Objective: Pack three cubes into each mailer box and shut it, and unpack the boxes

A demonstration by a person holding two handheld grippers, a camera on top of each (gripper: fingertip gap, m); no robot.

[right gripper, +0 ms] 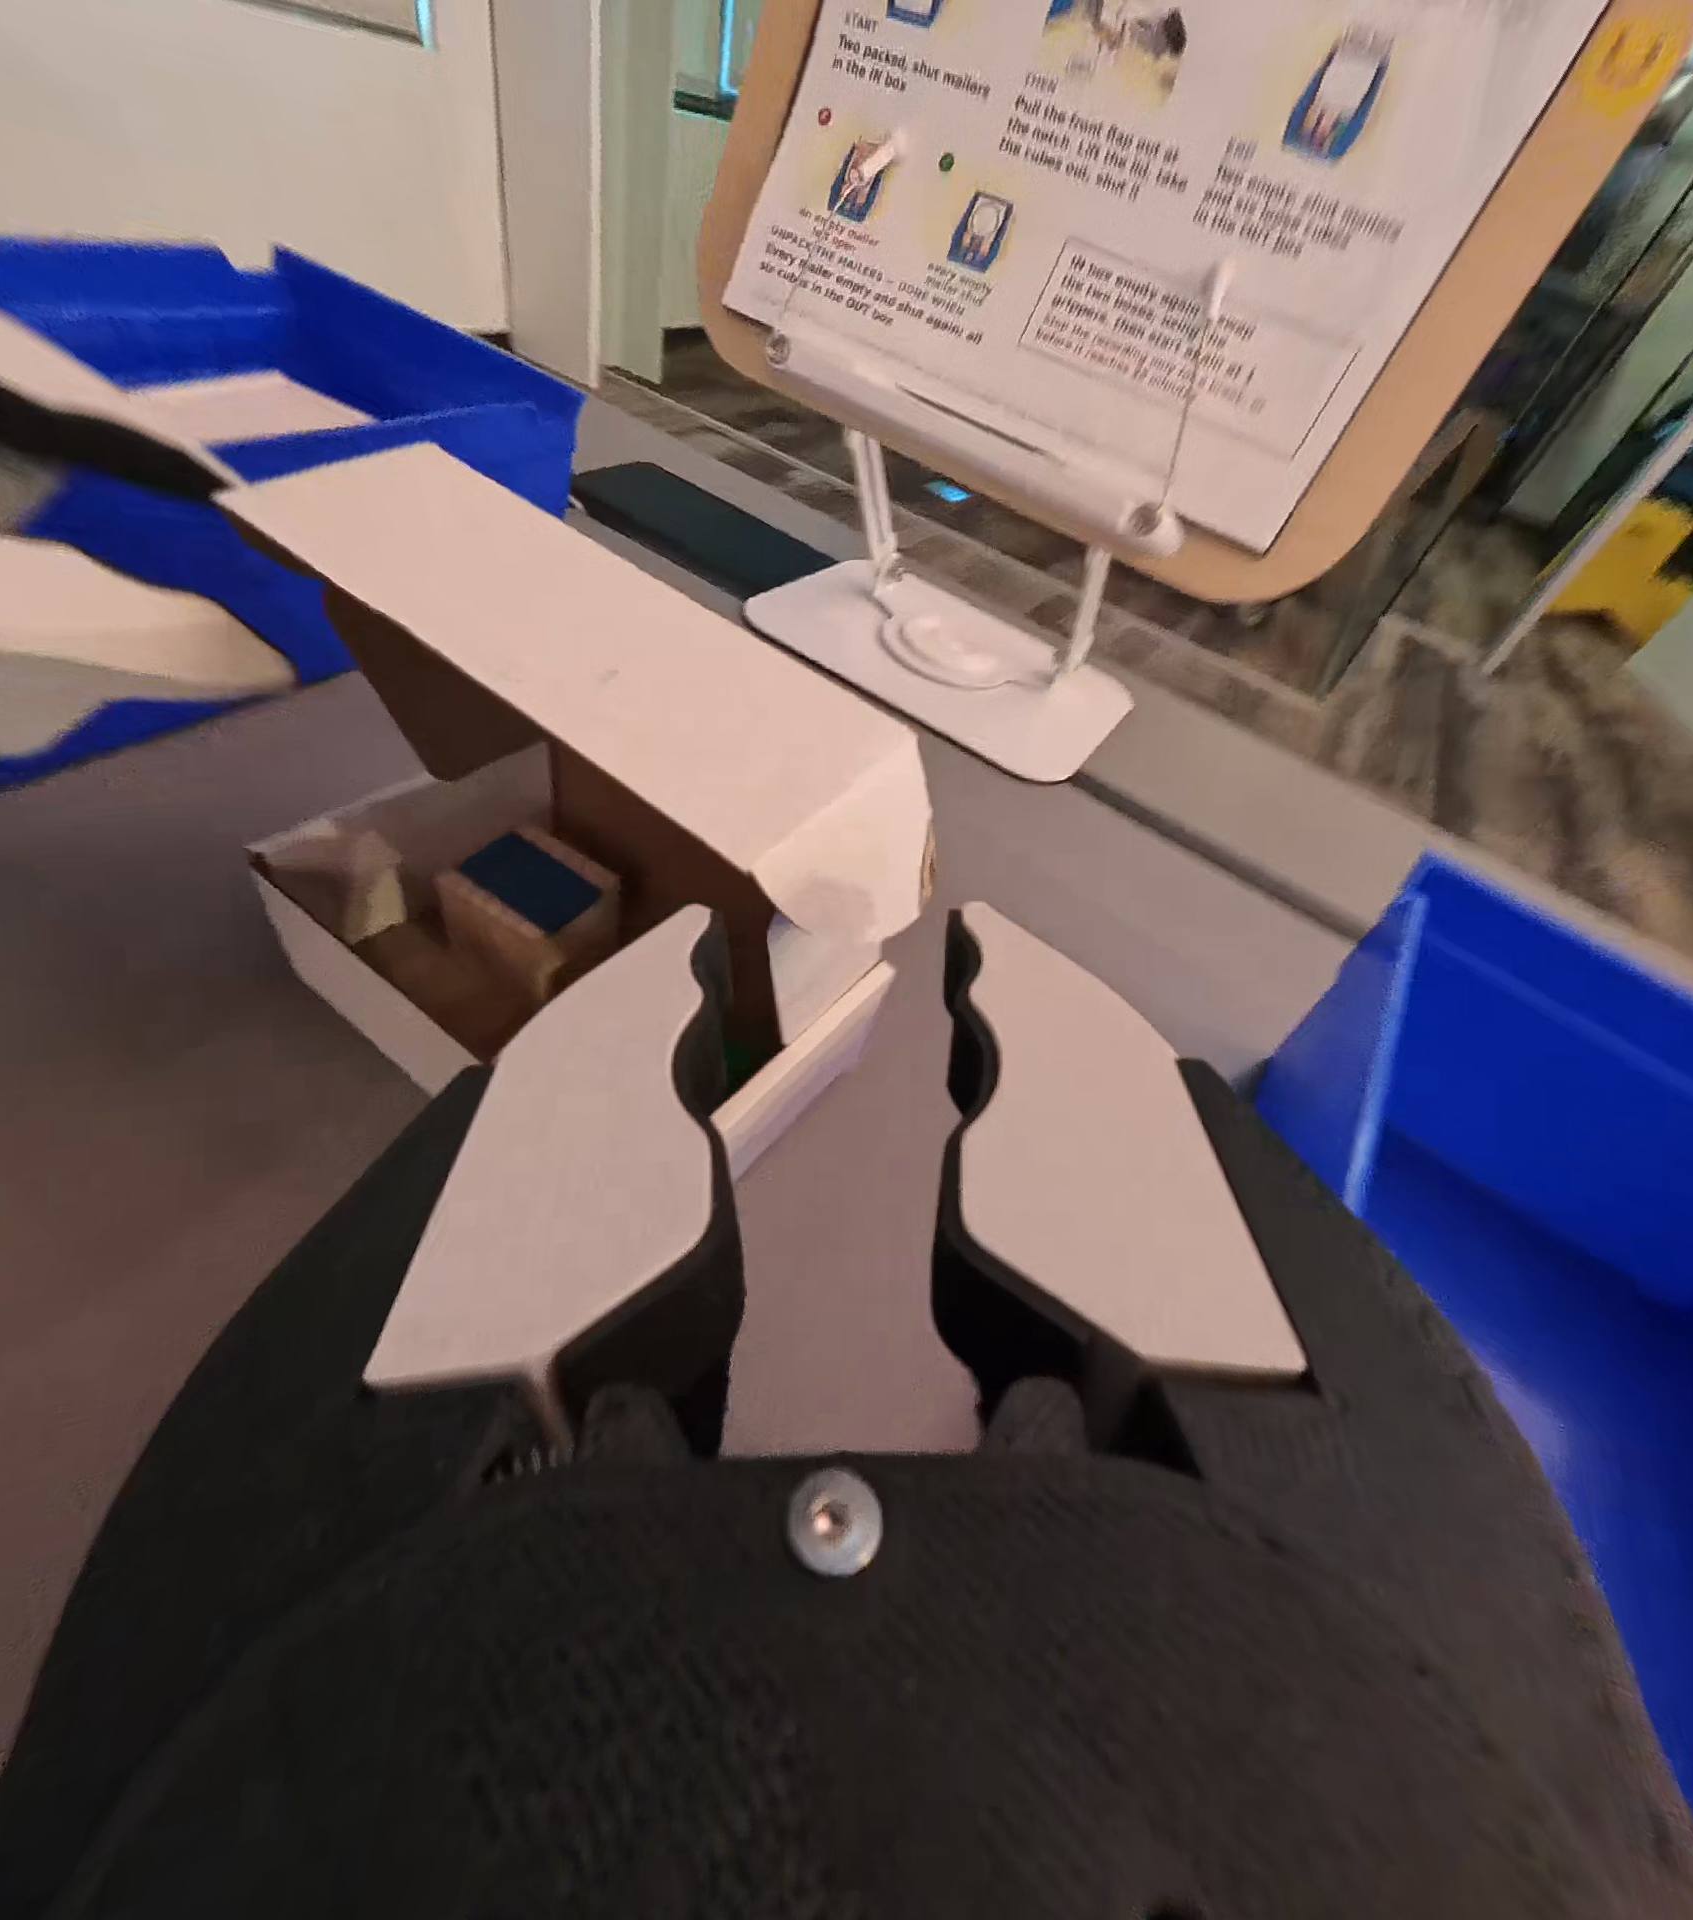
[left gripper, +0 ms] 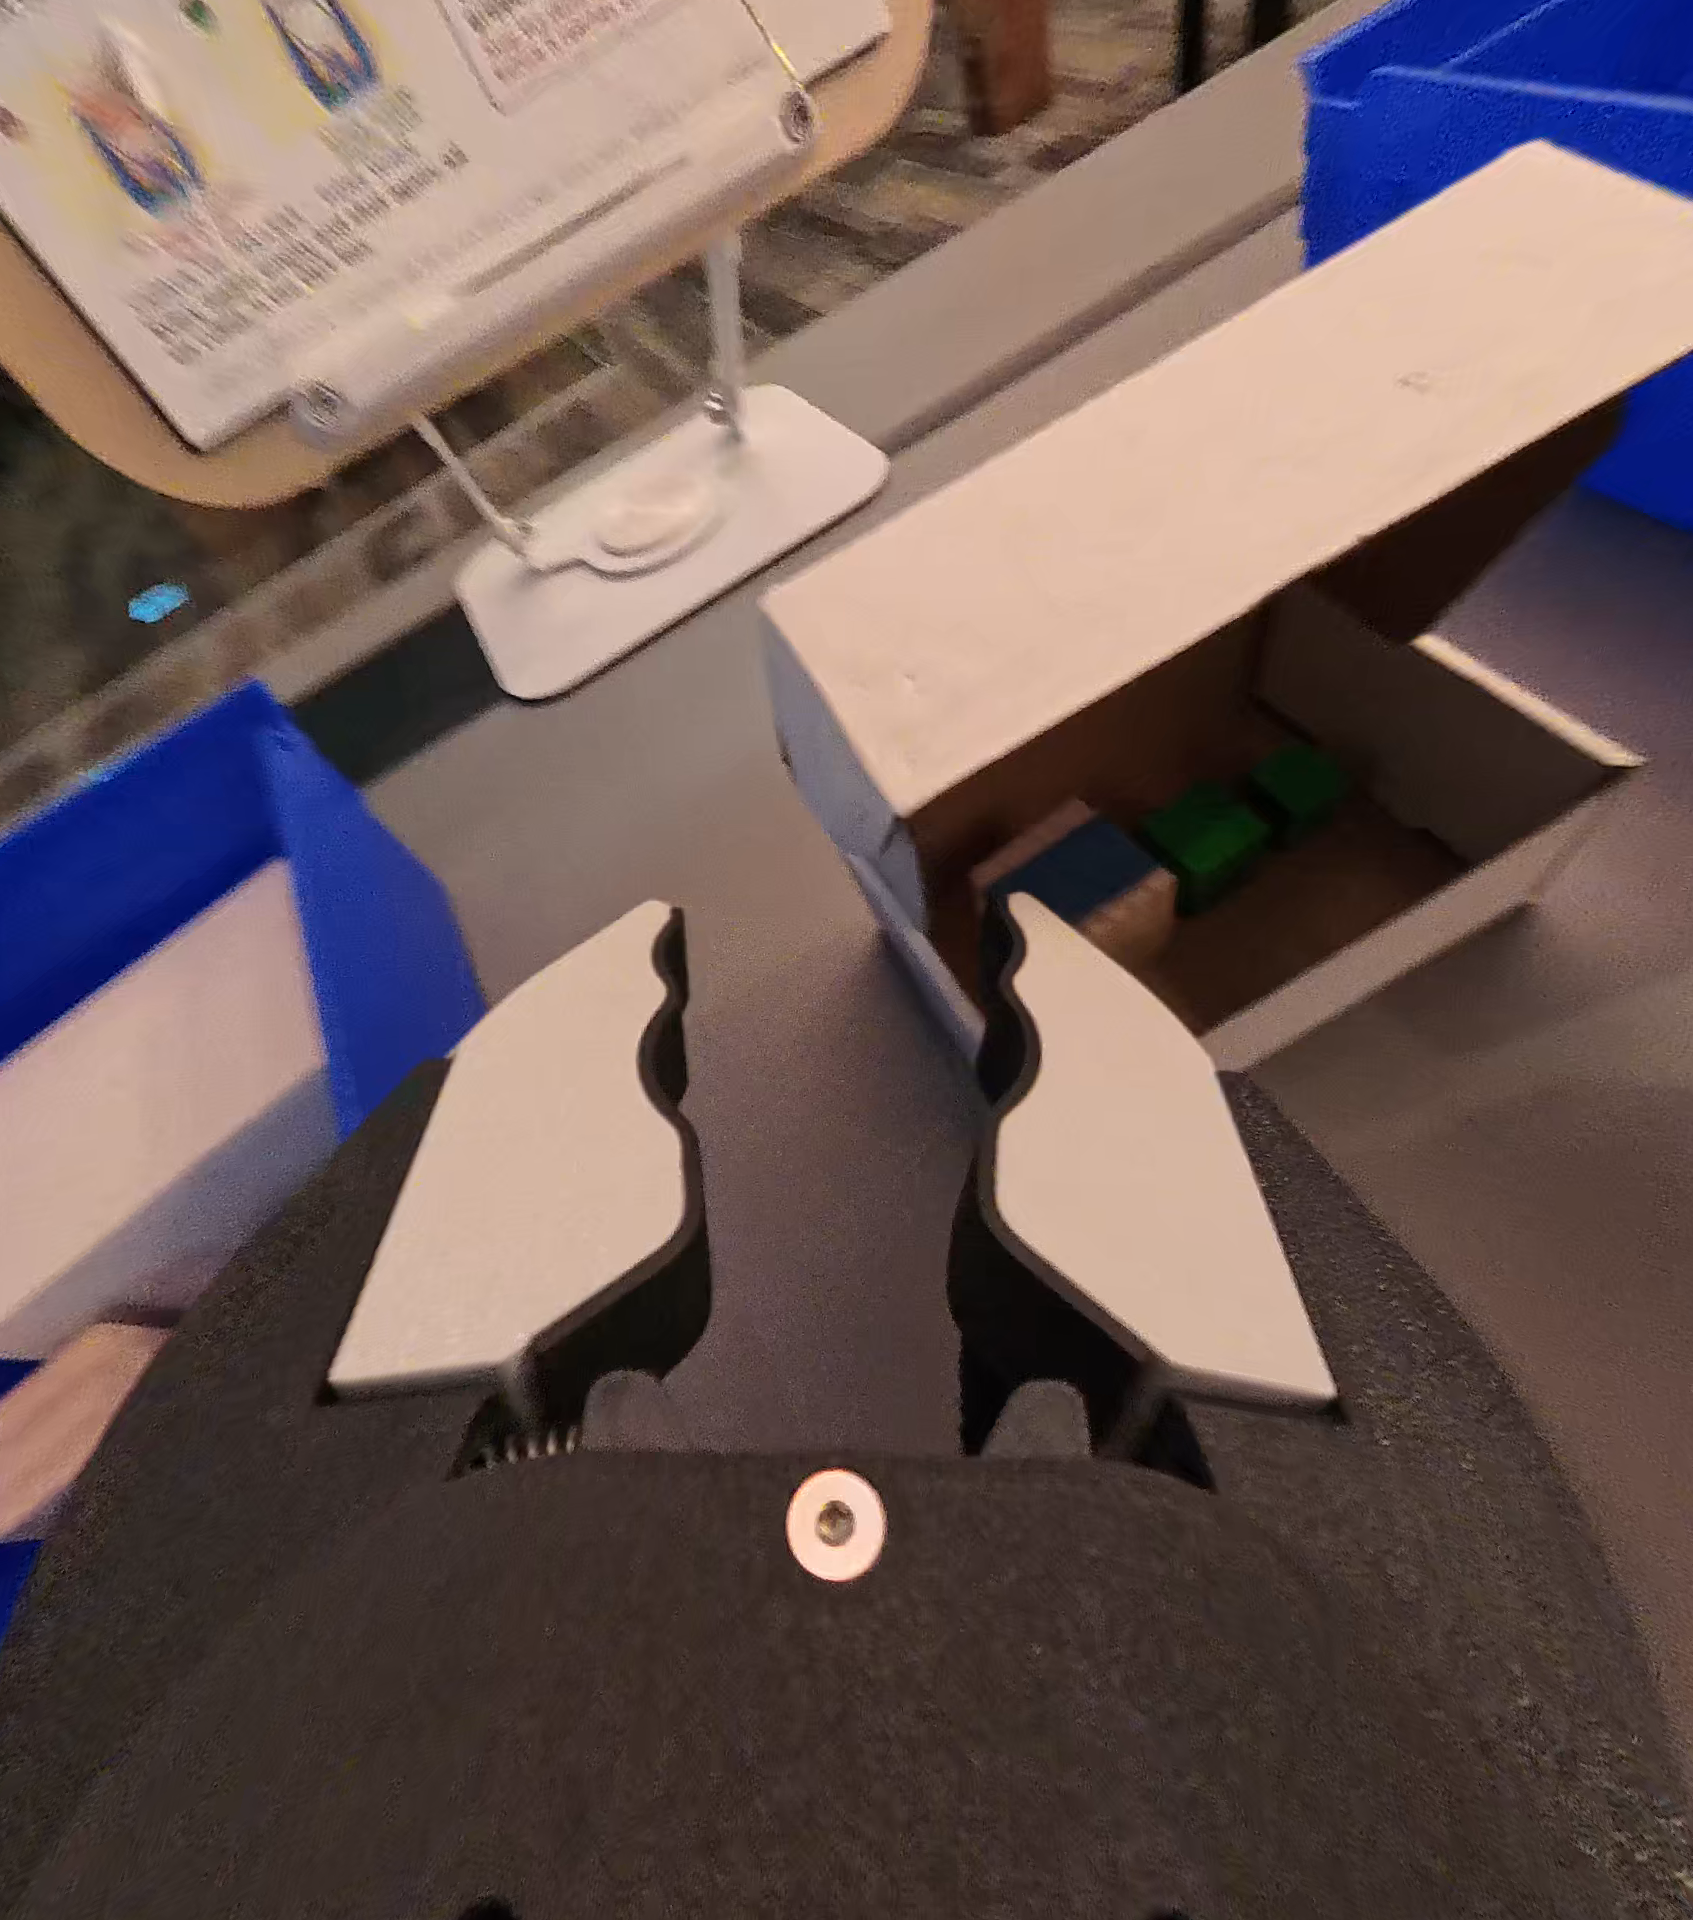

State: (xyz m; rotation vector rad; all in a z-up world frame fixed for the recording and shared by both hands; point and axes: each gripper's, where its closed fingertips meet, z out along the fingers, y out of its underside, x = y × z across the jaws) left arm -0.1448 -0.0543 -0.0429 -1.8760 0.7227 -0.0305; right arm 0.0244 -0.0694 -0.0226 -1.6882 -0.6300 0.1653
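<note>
A: Both grippers sat nearest the lens; we logged the left gripper [left gripper: 831, 940] with fingers parted and nothing between them, above the grey table [left gripper: 1548, 1247].

B: Agreed. We noted the right gripper [right gripper: 826, 940] likewise parted and empty, its tips just beside the near corner of the mailer box [right gripper: 821, 1049].

A: We recorded the mailer box [left gripper: 1393, 935] on the table between the two grippers, lid [left gripper: 1237, 499] raised at a slant. Inside we saw a blue-topped cube [left gripper: 1081, 868] and two green cubes [left gripper: 1211, 842].

B: Outward, we logged a blue bin [left gripper: 94, 914] holding another white box [left gripper: 135, 1101] at left, a second blue bin [right gripper: 1548, 1195] at right, and an instruction board [right gripper: 1133, 260] on a white stand [right gripper: 977, 665] beyond.
</note>
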